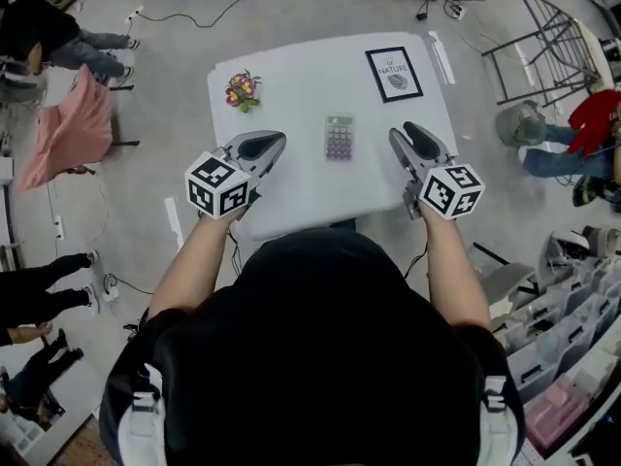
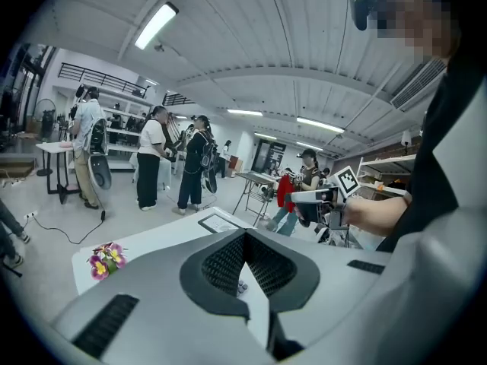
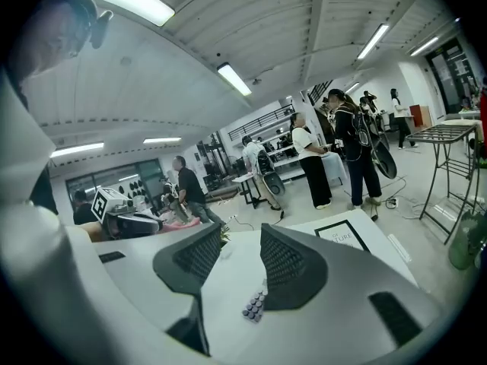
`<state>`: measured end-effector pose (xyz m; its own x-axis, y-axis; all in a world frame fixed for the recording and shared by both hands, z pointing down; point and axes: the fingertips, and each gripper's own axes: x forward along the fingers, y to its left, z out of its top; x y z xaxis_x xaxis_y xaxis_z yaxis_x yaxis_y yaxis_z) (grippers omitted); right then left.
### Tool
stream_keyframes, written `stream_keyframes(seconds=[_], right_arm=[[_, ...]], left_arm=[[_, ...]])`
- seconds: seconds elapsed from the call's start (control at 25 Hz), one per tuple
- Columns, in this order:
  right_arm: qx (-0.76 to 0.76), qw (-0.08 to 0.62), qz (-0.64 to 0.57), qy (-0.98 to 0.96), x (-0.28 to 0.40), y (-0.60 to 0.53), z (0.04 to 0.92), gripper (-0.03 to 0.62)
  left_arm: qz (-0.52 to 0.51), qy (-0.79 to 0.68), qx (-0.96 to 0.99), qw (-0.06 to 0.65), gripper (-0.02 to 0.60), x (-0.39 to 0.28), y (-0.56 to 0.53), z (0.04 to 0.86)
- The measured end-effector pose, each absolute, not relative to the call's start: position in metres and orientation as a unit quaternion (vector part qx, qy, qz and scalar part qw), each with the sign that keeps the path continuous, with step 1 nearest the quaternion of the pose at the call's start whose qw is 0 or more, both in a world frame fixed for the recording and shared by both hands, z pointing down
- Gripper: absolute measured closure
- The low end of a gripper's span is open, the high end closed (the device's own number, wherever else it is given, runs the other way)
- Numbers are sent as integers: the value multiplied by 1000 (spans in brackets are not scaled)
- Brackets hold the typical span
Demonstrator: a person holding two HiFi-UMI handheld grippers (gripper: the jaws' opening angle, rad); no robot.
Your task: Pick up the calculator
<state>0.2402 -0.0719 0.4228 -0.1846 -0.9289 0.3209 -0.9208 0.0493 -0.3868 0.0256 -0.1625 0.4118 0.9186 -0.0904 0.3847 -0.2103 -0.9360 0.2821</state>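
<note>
Counter (image 1: 291, 95): white, smooth and matte, rectangular with rounded corners.
Room: grey concrete floor (image 1: 175, 56) with black cables lying on it. A pink cloth (image 1: 73, 129) is draped at the left and a folding wire rack (image 1: 548, 42) stands at the right.
Calculator (image 1: 339, 137): small flat rectangle with a pale grey-green body and rows of rounded lilac keys. It lies flat near the counter's middle, between the two tools and touching neither.
Framed print (image 1: 394, 74): thin black frame around a white sheet, lying flat at the far right of the counter.
Flowers (image 1: 241, 90): small pink and yellow bunch at the far left corner.
Left tool (image 1: 260, 147): grey shell with black ribbed pads; the tips meet with nothing between them.
Right tool (image 1: 415, 144): same make; its jaws stand apart and empty, above the counter.
</note>
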Motion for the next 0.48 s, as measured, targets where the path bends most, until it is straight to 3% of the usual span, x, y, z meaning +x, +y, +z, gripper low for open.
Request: stream_keyframes(seconds=[0.48], right_arm=[[-591, -2, -267, 762, 280, -134, 429, 419]], left_arm=[[180, -136, 958, 175, 565, 60, -192, 416]])
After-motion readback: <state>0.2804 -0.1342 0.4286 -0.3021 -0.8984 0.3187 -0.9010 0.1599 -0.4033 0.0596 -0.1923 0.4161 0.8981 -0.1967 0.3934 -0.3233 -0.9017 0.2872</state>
